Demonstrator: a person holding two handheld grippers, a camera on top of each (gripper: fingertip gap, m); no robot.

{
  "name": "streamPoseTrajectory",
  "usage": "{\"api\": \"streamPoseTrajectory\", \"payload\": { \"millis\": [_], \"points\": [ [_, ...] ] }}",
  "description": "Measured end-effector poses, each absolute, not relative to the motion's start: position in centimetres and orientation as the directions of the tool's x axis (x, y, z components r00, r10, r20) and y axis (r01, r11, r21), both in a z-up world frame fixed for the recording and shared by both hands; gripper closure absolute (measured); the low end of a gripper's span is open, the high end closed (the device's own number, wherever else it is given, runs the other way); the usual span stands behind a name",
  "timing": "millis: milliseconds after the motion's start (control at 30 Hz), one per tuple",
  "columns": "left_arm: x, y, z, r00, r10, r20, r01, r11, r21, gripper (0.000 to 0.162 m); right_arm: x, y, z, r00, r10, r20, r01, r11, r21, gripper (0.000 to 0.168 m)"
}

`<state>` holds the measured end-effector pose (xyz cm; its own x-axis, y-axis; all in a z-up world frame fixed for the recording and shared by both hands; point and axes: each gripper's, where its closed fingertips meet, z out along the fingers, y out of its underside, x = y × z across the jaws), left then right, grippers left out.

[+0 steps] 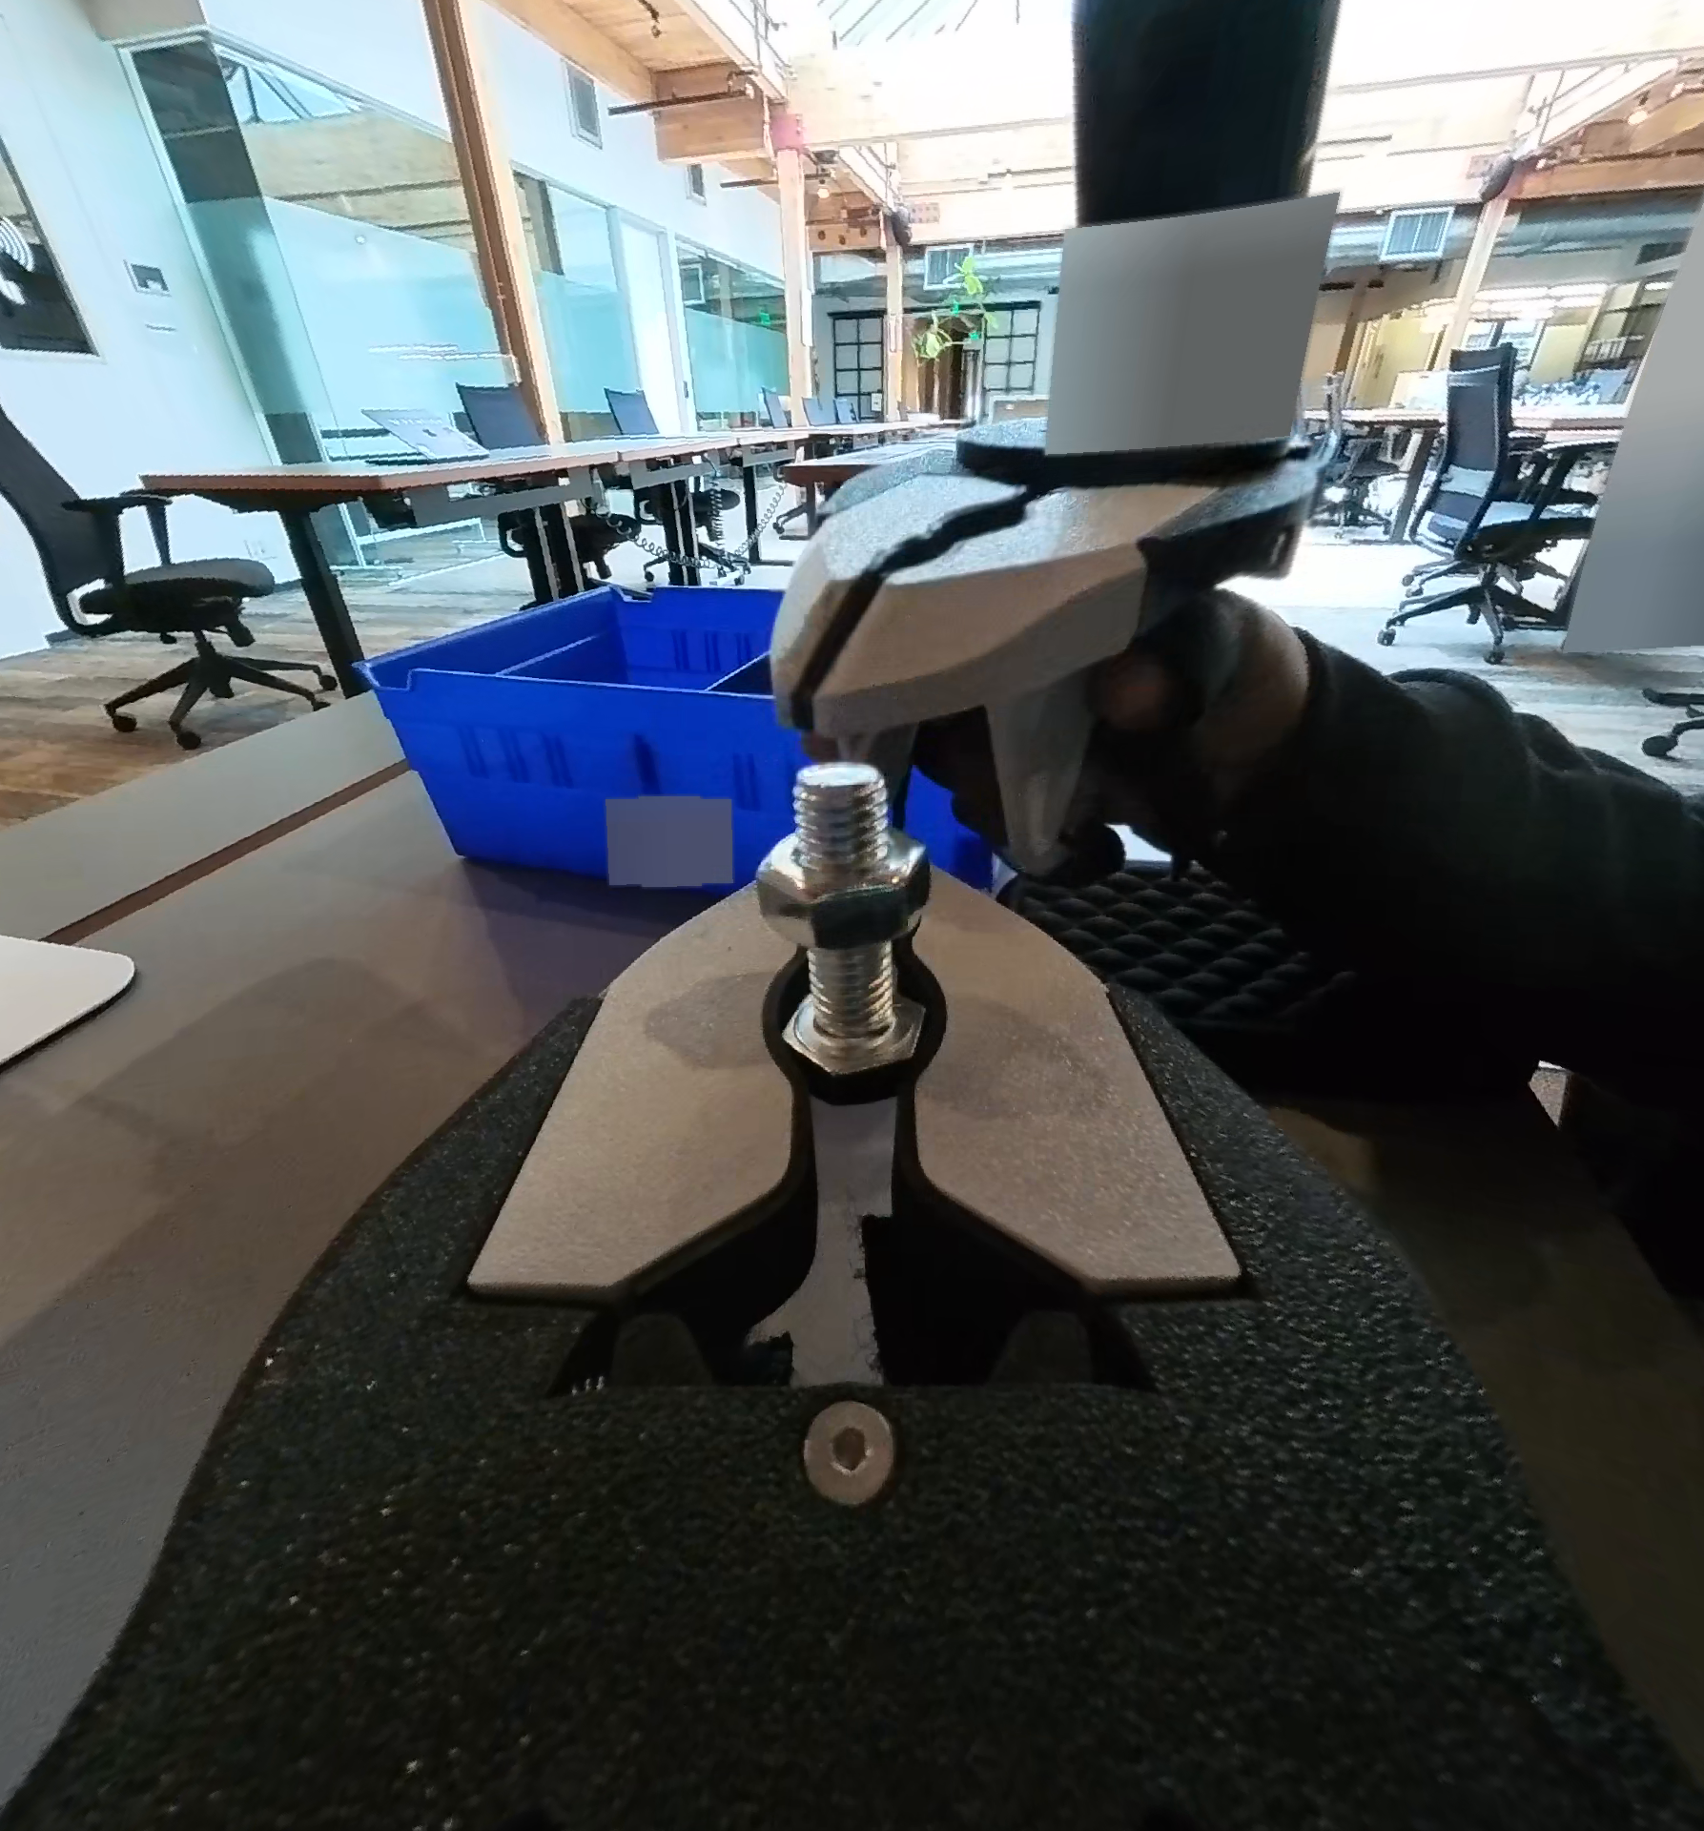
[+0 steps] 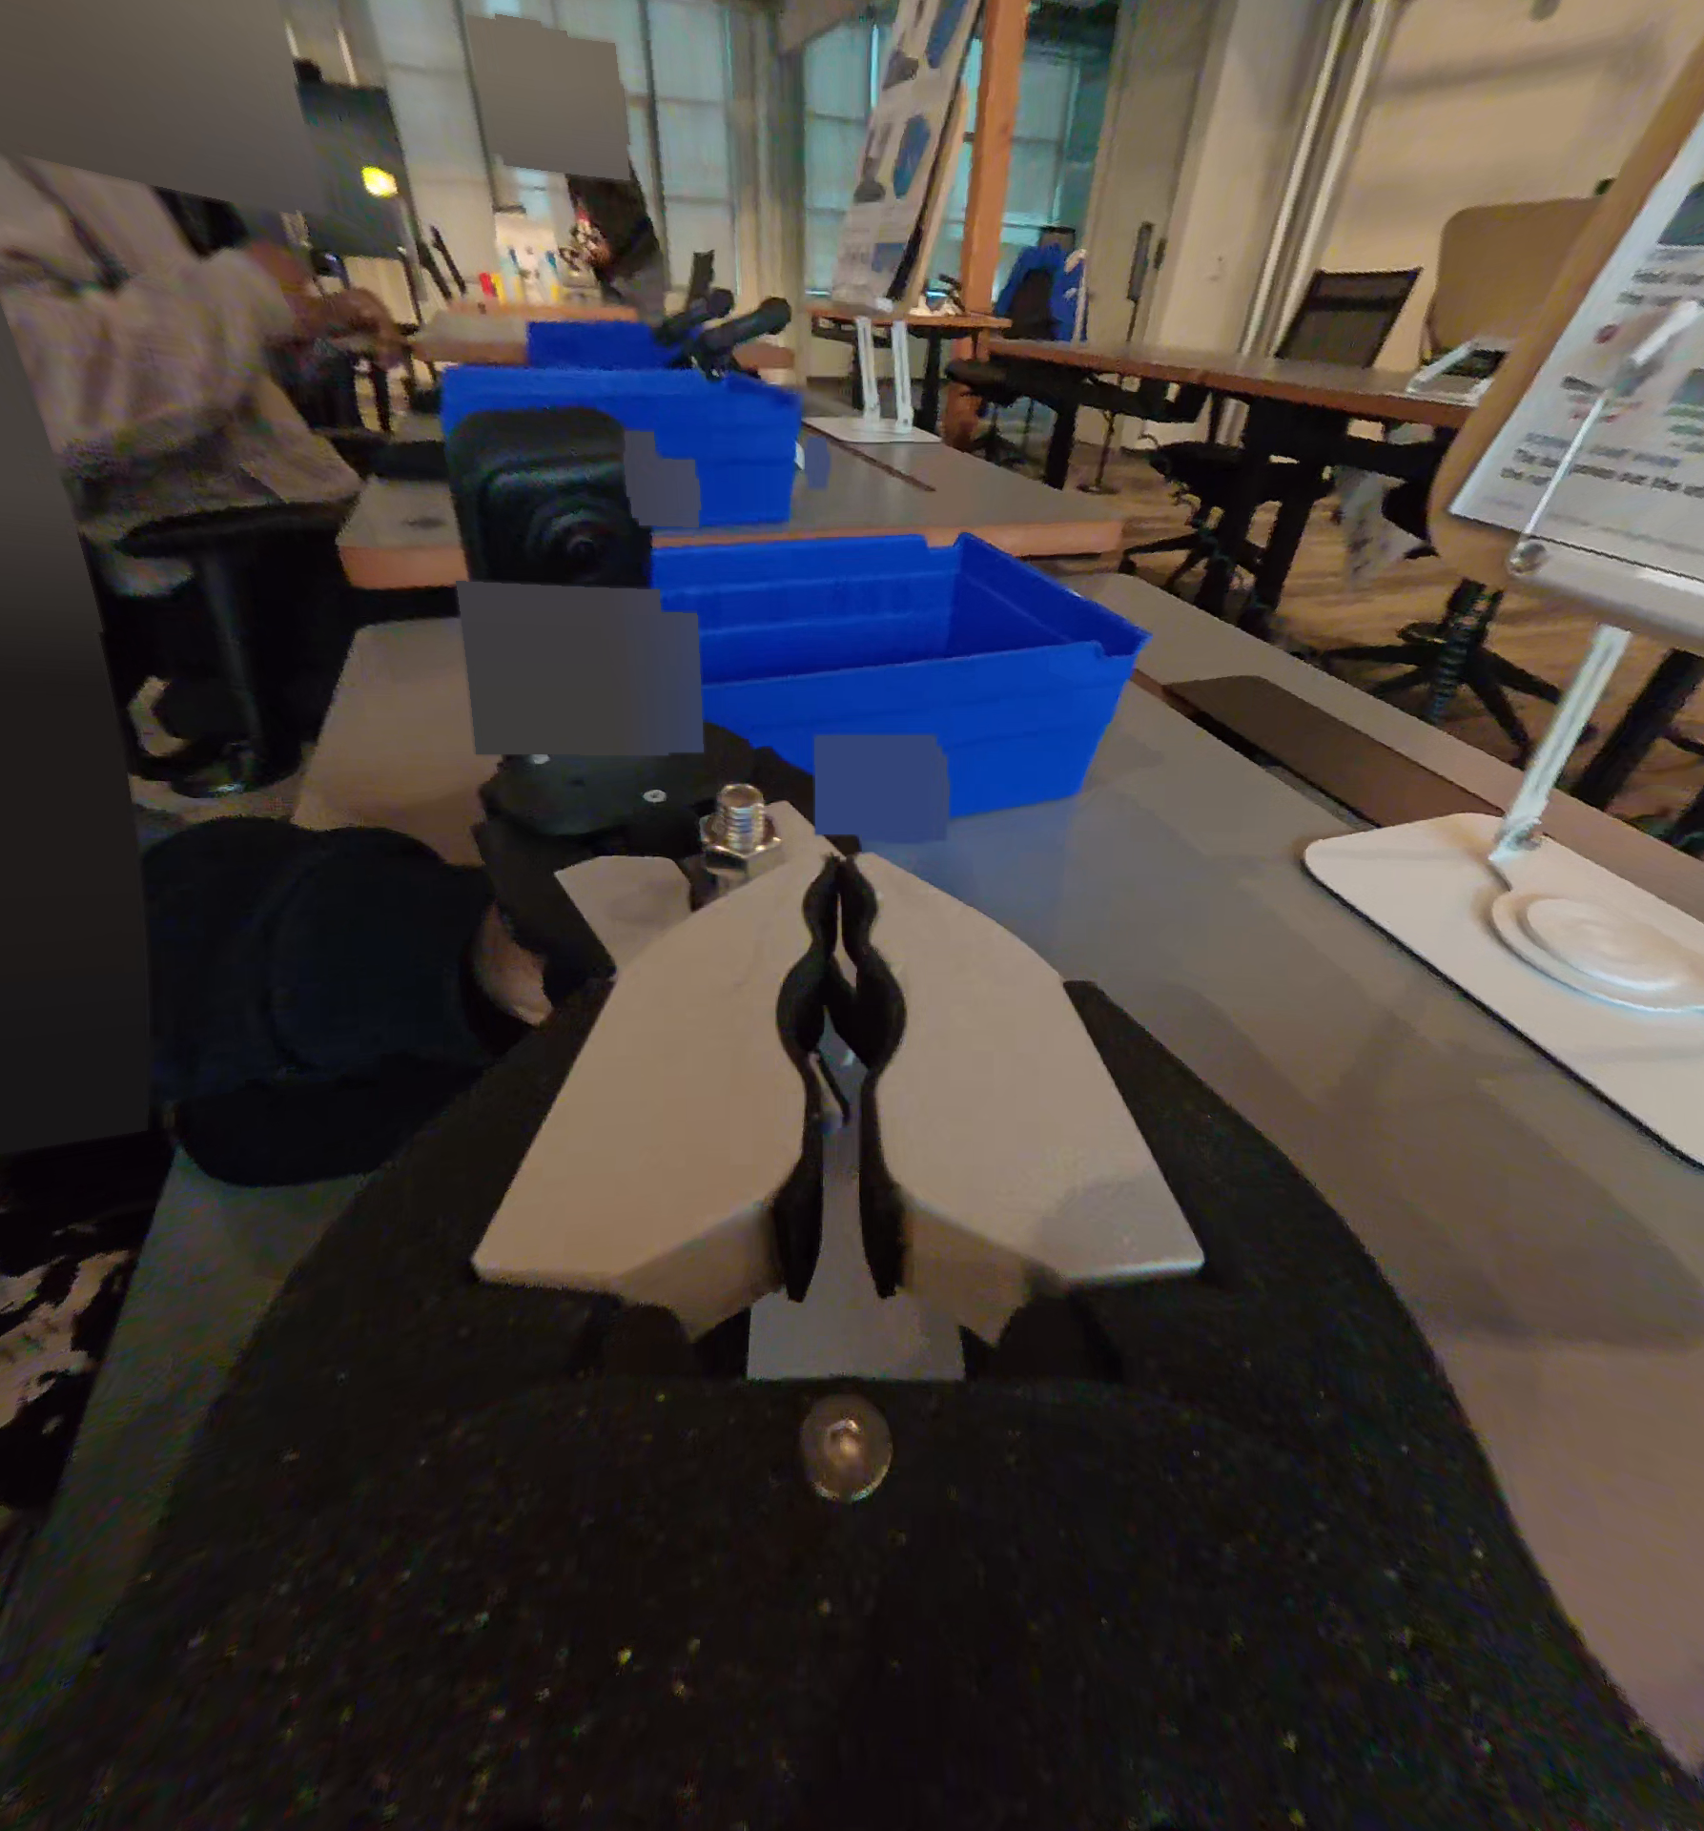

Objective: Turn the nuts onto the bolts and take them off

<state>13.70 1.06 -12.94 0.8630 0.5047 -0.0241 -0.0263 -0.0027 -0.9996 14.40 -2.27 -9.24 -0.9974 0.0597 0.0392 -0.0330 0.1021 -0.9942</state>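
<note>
My left gripper (image 1: 853,991) is shut on a silver bolt (image 1: 843,822). It holds the bolt upright, with the bolt's hex head (image 1: 853,1040) in the round notch between the fingers. A silver hex nut (image 1: 843,897) sits partway down the thread. My right gripper (image 2: 840,872) is shut, its black pads touching at the tips. It also shows in the left wrist view (image 1: 808,713), pointing down just above and behind the bolt's top, apart from the nut. The bolt (image 2: 741,807) and nut (image 2: 741,847) show just left of the right gripper's tips.
A blue divided bin (image 1: 550,733) stands on the grey table (image 1: 233,1040) behind the bolt; it also shows in the right wrist view (image 2: 927,713). A white sign stand's base (image 2: 1521,951) lies to the right. A black-gloved hand (image 1: 1422,842) holds the right gripper. Desks and chairs stand beyond. Across from one pair of fingers to the other is roughly 5 cm.
</note>
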Motion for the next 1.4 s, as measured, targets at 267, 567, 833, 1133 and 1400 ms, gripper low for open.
{"api": "streamPoseTrajectory", "payload": {
  "millis": [267, 567, 833, 1133, 1400],
  "points": [
    [13.8, 1.2, -13.0, 0.865, 0.500, -0.028, -0.027, -0.009, -1.000, 0.151, 15.8, -4.5, -10.1, -0.997, 0.023, 0.072, -0.067, 0.162, -0.985, 0.123],
    [13.9, 1.3, -13.0, 0.869, 0.494, -0.032, -0.030, -0.011, -0.999, 0.150, 15.1, -4.5, -10.4, -0.995, 0.057, 0.081, -0.070, 0.176, -0.982, 0.124],
    [13.9, 0.8, -12.4, 0.867, 0.498, -0.018, -0.036, 0.027, -0.999, 0.150, 13.8, -2.2, -9.6, -0.990, 0.099, 0.099, -0.085, 0.139, -0.987, 0.168],
    [13.9, 1.1, -12.7, 0.869, 0.494, -0.029, -0.037, 0.005, -0.999, 0.150, 15.8, -4.7, -9.7, -0.998, 0.014, 0.059, -0.057, 0.131, -0.990, 0.113],
    [14.0, 1.2, -12.7, 0.870, 0.491, -0.031, -0.039, 0.006, -0.999, 0.150, 15.0, -5.0, -9.9, -0.995, 0.069, 0.067, -0.056, 0.144, -0.988, 0.116]
  ]
}}
